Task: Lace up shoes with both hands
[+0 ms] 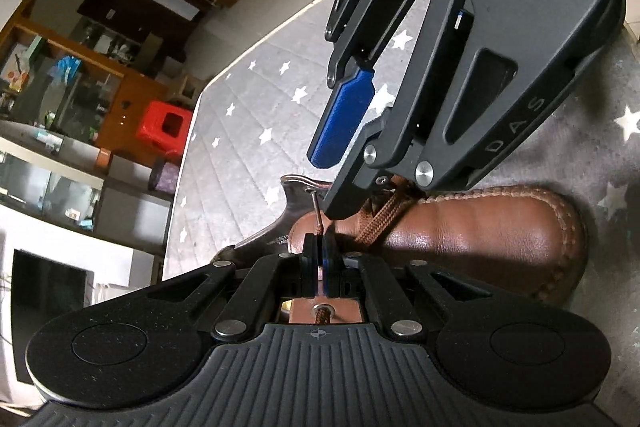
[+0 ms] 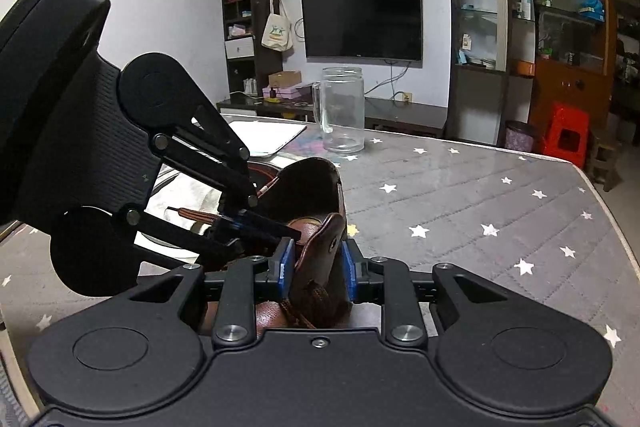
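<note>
Your left tool sits at the lower centre of its view, fingers pinched together on the brown lace near its stiff tip. The brown leather shoe lies on the star-patterned surface. Your right tool straddles an eyelet flap, fingers apart, seemingly not touching it.
</note>
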Demonstrator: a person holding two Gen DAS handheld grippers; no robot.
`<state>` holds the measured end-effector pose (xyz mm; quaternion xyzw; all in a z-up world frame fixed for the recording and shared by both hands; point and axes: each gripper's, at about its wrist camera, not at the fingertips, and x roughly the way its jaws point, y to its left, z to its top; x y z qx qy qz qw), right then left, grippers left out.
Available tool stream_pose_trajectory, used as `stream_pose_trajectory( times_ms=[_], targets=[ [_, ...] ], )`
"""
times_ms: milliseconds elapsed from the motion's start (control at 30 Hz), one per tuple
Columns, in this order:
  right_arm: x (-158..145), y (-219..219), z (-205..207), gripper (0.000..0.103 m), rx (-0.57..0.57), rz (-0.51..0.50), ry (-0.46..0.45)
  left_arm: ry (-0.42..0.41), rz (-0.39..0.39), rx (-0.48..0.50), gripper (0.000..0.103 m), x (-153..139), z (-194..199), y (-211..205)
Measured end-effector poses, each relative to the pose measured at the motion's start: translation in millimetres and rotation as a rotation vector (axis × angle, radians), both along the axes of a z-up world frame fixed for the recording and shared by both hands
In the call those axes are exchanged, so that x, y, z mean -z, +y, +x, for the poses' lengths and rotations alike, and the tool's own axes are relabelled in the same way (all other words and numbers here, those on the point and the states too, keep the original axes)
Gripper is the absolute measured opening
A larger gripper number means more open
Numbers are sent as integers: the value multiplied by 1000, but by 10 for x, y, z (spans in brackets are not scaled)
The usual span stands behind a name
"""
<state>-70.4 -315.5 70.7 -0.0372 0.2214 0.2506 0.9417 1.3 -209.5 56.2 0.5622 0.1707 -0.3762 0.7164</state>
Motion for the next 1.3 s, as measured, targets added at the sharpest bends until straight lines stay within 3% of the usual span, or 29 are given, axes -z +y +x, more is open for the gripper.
stream_pose_trajectory(
  times_ms=[433,1000,1067,1300],
  targets=[
    [-31,-38,-35,27,-56,-3,-19,-51,-69,8,2,6,-33,-46],
    [-69,-4,117,26,-182,-176,-63,-53,-100,-14,3,-110,-1,65],
    [-71,8,132,18,-199,-198,-68,-54,-101,-15,3,-109,12,61],
    [-64,62,181,6,-268,-264,-75,-57,-105,-21,3,-108,58,44]
  ],
)
